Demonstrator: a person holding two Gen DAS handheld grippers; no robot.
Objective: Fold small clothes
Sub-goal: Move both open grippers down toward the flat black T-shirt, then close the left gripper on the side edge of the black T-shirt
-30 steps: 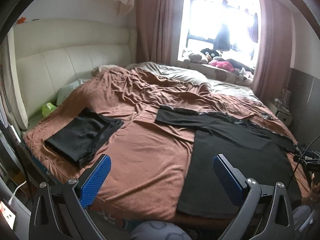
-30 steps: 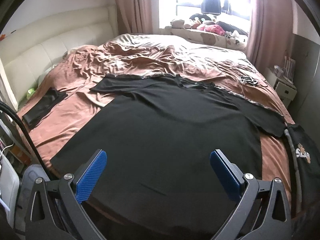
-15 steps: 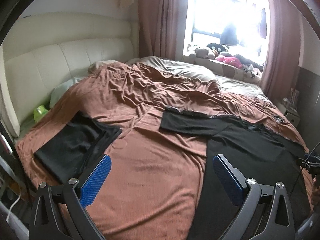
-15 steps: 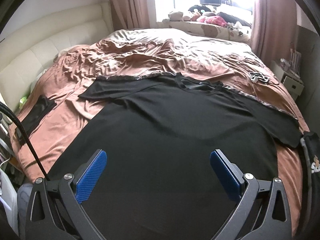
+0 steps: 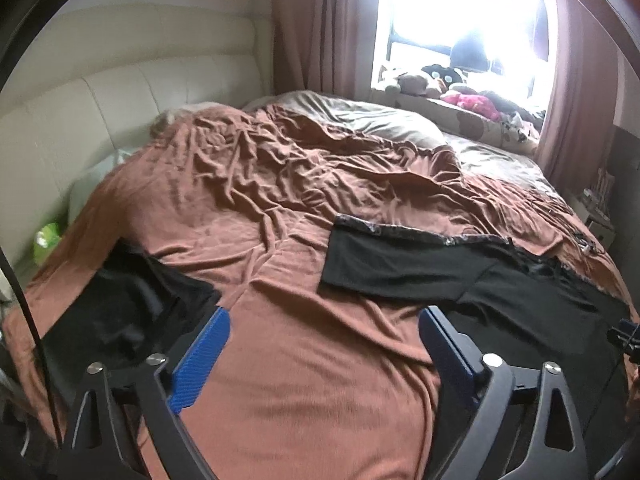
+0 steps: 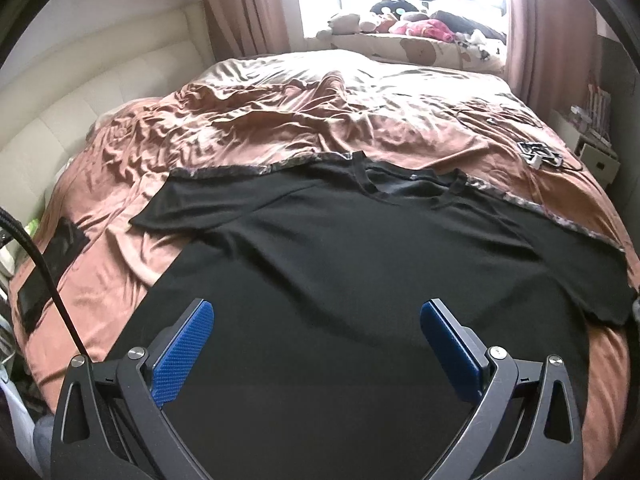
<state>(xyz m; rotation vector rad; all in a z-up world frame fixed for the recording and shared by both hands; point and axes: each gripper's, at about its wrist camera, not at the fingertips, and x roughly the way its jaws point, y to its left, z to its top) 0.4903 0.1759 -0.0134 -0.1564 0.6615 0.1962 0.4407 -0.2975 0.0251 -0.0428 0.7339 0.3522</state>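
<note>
Since a second ago we have carried both grippers forward and lower over the bed point(image 5: 280, 240): in the left wrist view the near edge of the mattress has dropped out of sight and the brown sheet fills the lower frame, while in the right wrist view the black T-shirt point(image 6: 360, 280) now spreads under and past the fingers.

Our left gripper point(image 5: 322, 350) hangs with its jaws spread wide and nothing between them — only brown sheet shows in the gap. Its blue pads point(image 5: 200, 364) sit apart from any cloth. To its left lies a folded black garment point(image 5: 124, 312), near the bed's left edge. To its right, the T-shirt point(image 5: 520, 300) reaches in with one sleeve laid flat, pointing toward the middle of the bed.

Our right gripper point(image 6: 316, 346) is likewise wide open and empty, poised over the lower body of the T-shirt. The shirt lies spread flat, front side up, collar away from us, both sleeves out to the sides; a patterned trim runs along the top edge of the shoulders. Whether the pads touch the fabric we cannot tell.

The folded garment point(image 6: 48, 268) shows again at far left in this view, well apart from the shirt. Beyond the bed stand a cream padded headboard point(image 5: 120, 92), mauve curtains point(image 6: 240, 8) and a bright window point(image 5: 460, 20) with soft toys point(image 6: 400, 20) along its sill.
</note>
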